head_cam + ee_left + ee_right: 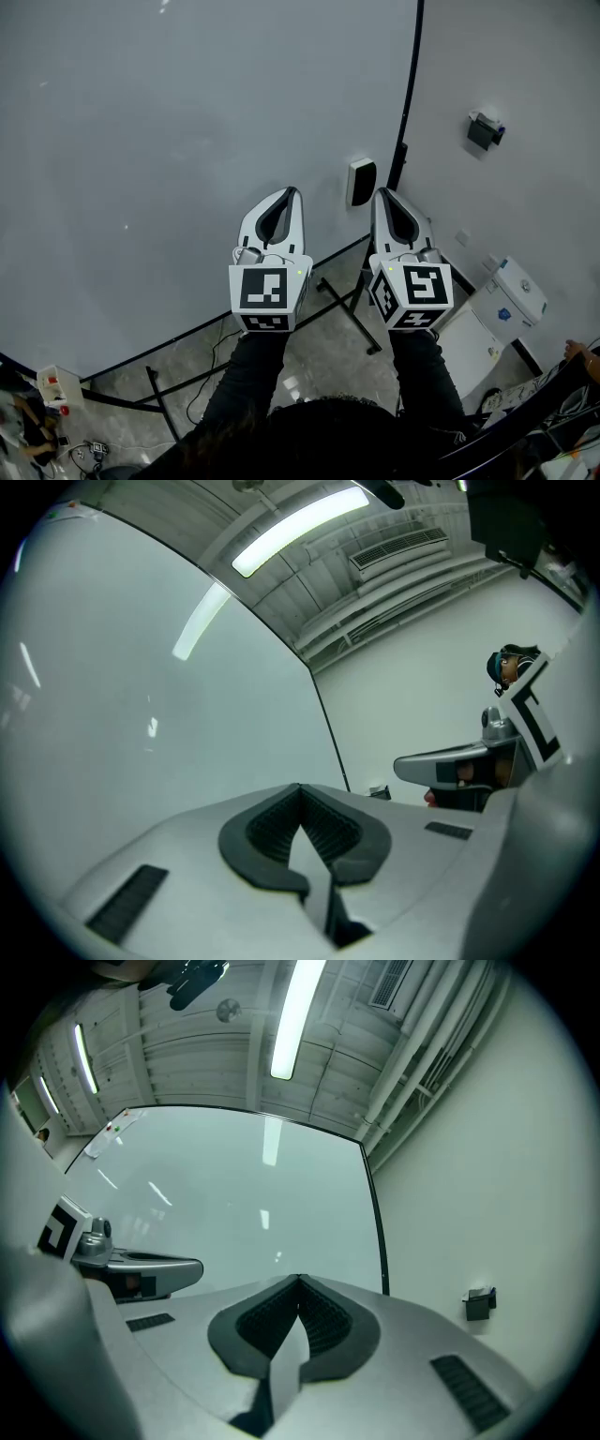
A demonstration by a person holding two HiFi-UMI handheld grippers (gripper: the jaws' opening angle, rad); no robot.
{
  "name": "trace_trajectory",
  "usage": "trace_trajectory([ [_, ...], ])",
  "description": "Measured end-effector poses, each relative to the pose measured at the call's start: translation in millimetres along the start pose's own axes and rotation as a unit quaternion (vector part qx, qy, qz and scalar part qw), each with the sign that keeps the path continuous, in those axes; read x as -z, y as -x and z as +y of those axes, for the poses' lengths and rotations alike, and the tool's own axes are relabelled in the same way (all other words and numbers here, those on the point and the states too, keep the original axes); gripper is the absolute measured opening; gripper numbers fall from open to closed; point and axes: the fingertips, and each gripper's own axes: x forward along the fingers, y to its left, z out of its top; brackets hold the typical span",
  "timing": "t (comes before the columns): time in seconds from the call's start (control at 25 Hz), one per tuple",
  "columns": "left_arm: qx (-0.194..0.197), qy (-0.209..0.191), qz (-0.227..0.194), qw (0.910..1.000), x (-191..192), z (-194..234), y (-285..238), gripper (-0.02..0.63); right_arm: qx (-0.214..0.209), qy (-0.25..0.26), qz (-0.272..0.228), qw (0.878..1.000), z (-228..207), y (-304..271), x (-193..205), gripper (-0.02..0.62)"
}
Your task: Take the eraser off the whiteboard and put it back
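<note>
The eraser (361,182), a small white block with a dark face, sticks to the big whiteboard (187,141) close to its black right edge. My two grippers are held side by side and point at the board. In the head view the left gripper (292,192) has its tip left of the eraser, and the right gripper (382,193) has its tip just right of it and a little below. Both are shut with nothing between the pads. Each gripper view looks over its shut jaws, left gripper (300,787) and right gripper (298,1281), at the board. Neither shows the eraser.
A small black box (484,130) hangs on the wall right of the board, and the right gripper view shows this box (479,1303) too. The board's black stand legs (352,314) cross the floor below. A white appliance (506,300) stands at the right, clutter at the lower left.
</note>
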Motion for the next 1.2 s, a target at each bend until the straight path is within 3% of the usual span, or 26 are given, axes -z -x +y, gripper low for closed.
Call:
trace_trajectory([
  [1.2,0.016,0.002,0.014,0.9998,21,-8,-28,0.006,0.010,0.002,0.018,1.000,-22,-14,20,0.008],
])
